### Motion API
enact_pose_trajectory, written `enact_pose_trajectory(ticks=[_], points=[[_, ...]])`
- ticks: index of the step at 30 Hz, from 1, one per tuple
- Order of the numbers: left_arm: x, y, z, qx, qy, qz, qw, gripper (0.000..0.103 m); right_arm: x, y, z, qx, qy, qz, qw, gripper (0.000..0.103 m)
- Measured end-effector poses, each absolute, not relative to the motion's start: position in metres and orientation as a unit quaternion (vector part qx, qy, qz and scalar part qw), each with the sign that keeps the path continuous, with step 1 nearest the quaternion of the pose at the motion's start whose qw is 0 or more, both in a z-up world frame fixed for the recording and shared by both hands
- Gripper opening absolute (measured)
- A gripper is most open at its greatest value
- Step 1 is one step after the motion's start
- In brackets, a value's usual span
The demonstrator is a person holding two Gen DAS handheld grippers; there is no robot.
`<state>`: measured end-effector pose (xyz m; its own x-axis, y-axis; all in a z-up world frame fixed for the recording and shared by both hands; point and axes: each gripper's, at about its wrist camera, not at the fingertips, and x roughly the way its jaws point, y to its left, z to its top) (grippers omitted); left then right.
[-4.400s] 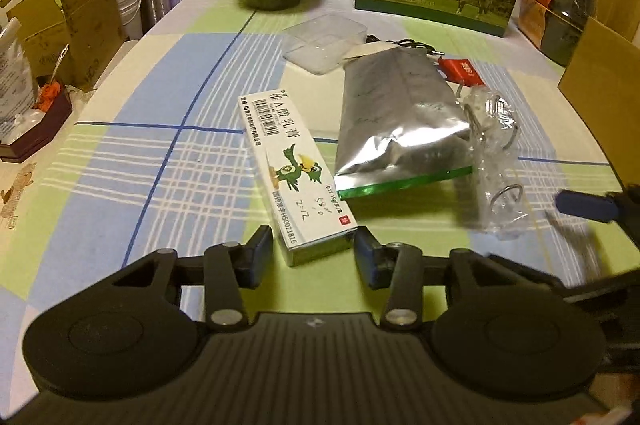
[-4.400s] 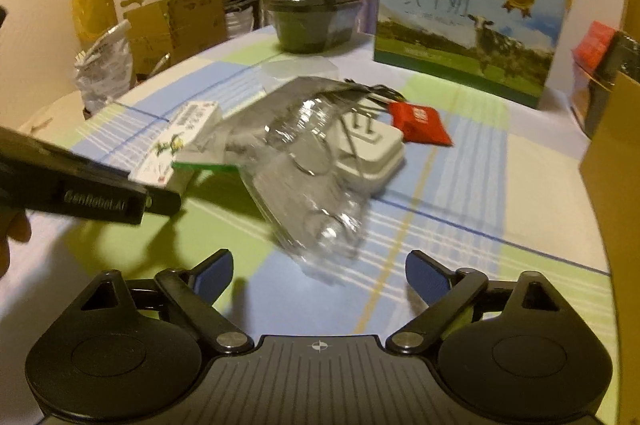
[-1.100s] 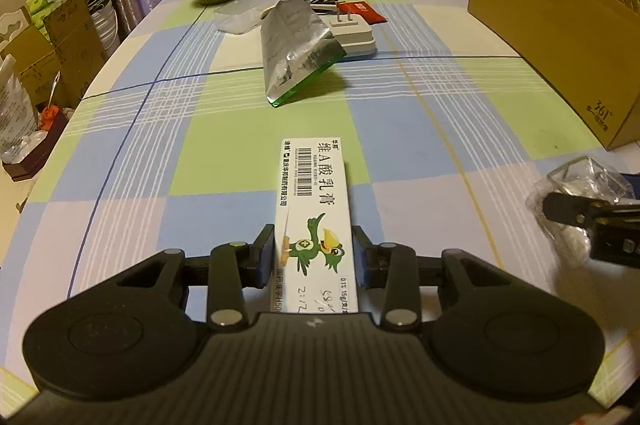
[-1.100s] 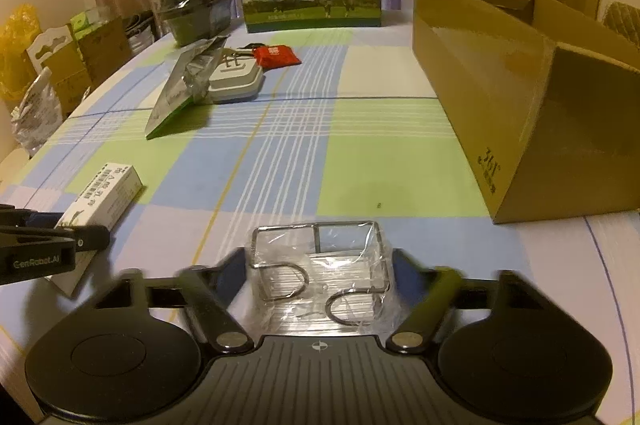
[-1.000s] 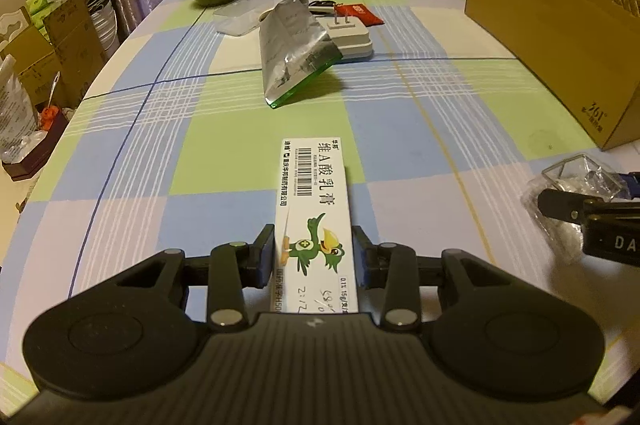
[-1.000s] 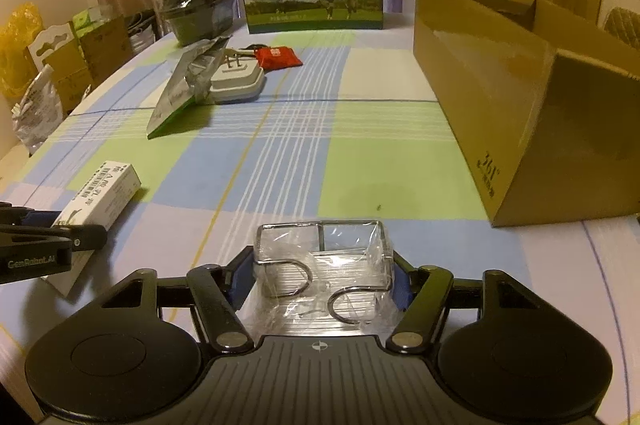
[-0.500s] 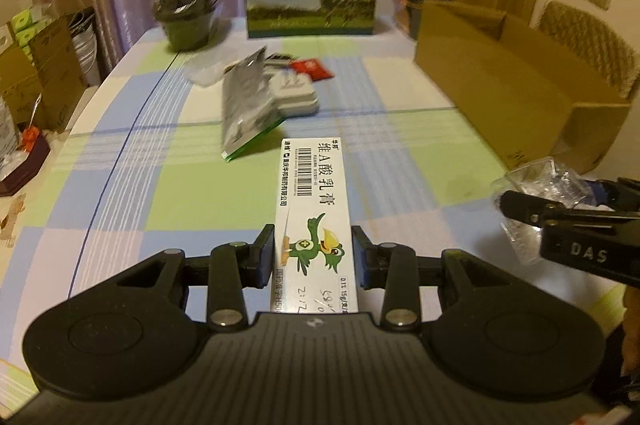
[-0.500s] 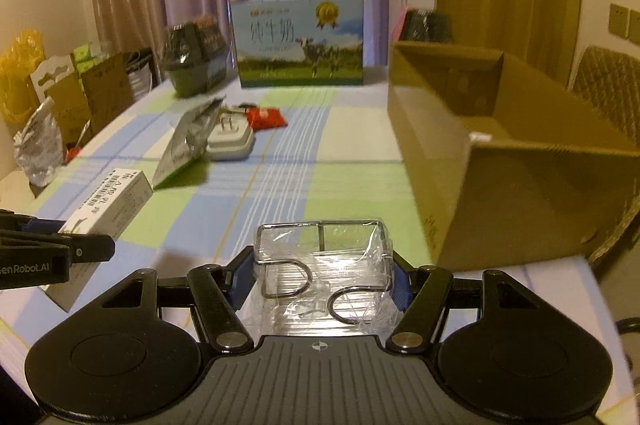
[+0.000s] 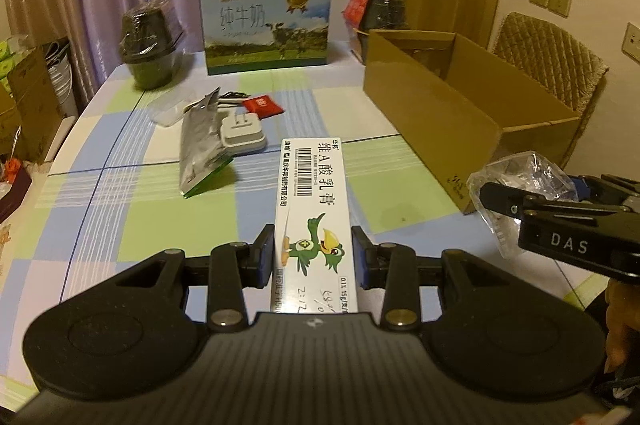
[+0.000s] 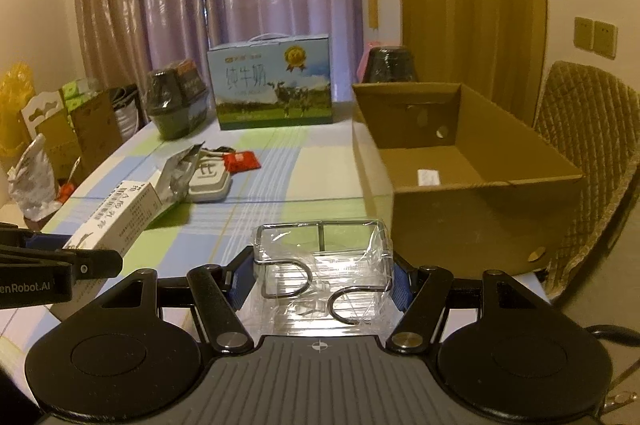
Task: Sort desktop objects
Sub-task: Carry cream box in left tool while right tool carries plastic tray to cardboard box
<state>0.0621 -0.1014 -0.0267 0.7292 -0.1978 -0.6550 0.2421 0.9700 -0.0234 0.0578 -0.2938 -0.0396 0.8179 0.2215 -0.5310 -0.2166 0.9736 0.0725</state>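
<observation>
- The left claw (image 9: 314, 261) pinches a long white medicine box (image 9: 310, 201) by its near end; the box's long side points straight ahead, up the middle of the left wrist frame
- The right claw (image 10: 322, 275) pinches a wire rack wrapped in clear plastic (image 10: 320, 257), low in the middle of the right wrist frame
- Both things are held up above the checked surface (image 9: 132, 209), not lying on it
- The open cardboard box (image 10: 460, 169) sits on the right side of both frames, and its floor looks almost bare
- I think the right claw is nearer to it, since the box wall is just past the rack
- A silver pouch (image 9: 200, 141), a white plug (image 9: 242, 135) and a red packet (image 9: 262, 105) lie left of middle, well apart from the cardboard box
</observation>
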Motion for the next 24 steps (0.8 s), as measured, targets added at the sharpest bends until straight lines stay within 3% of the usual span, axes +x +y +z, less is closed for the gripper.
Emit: enact_pose_trajectory(ticks=[24], points=[[0.076,-0.149,-0.009,0.026,0.344,-0.165,0.924,0.033,0.063,-0.339,-0.012,0.024,0.248,0.074,0.966,0.063]])
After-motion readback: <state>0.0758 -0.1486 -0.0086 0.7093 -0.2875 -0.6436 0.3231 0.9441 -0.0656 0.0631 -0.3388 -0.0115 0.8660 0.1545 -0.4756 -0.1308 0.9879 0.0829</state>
